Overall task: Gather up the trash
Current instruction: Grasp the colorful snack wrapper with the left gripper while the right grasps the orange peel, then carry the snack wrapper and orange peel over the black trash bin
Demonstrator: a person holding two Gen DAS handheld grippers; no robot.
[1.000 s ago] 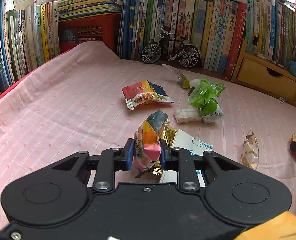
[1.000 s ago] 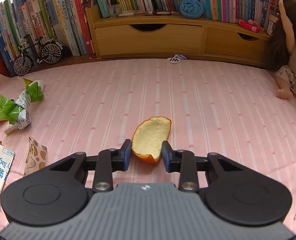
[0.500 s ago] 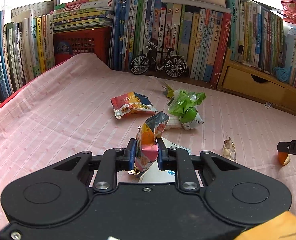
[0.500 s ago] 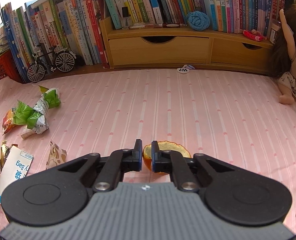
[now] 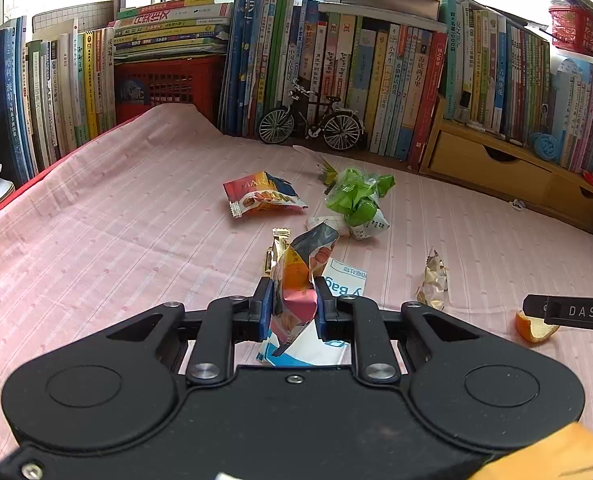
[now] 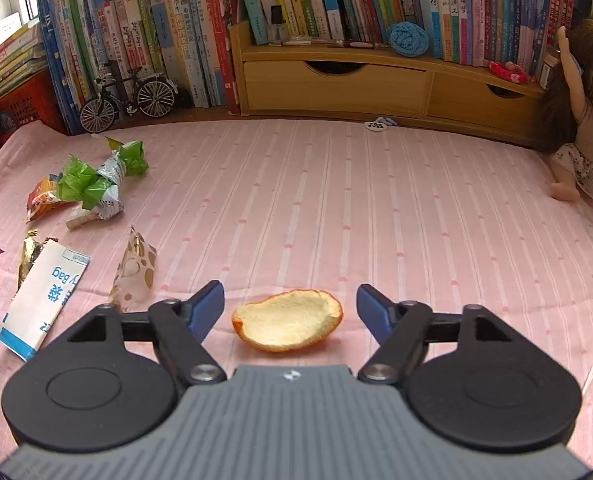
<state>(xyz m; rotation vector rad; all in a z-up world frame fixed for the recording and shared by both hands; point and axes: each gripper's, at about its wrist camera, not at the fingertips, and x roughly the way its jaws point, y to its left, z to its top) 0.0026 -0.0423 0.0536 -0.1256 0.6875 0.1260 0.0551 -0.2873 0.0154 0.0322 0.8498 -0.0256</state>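
My left gripper (image 5: 294, 306) is shut on a crumpled colourful snack wrapper (image 5: 300, 276), held a little above the pink cloth. Under it lie a white and blue paper bag (image 5: 336, 284) and a gold wrapper (image 5: 277, 246). My right gripper (image 6: 290, 306) is open, its blue pads either side of an orange peel (image 6: 288, 325) that lies on the cloth, apart from both pads. That peel (image 5: 534, 326) also shows at the right of the left wrist view, beside a finger of the right gripper. A red snack packet (image 5: 262, 198), a green wrapper (image 5: 356, 200) and a dotted clear wrapper (image 5: 432, 278) lie around.
Books line the back, with a model bicycle (image 5: 310, 124) and a red crate (image 5: 168, 84) in front of them. A wooden drawer unit (image 6: 376, 84) stands at the back right, a doll (image 6: 584, 128) at the far right. The pink striped cloth (image 6: 336, 208) is bare between peel and drawers.
The right gripper was shut on the orange peel half a second ago; now it is open and the peel lies flat on the cloth. The left gripper has risen slightly with the wrapper.
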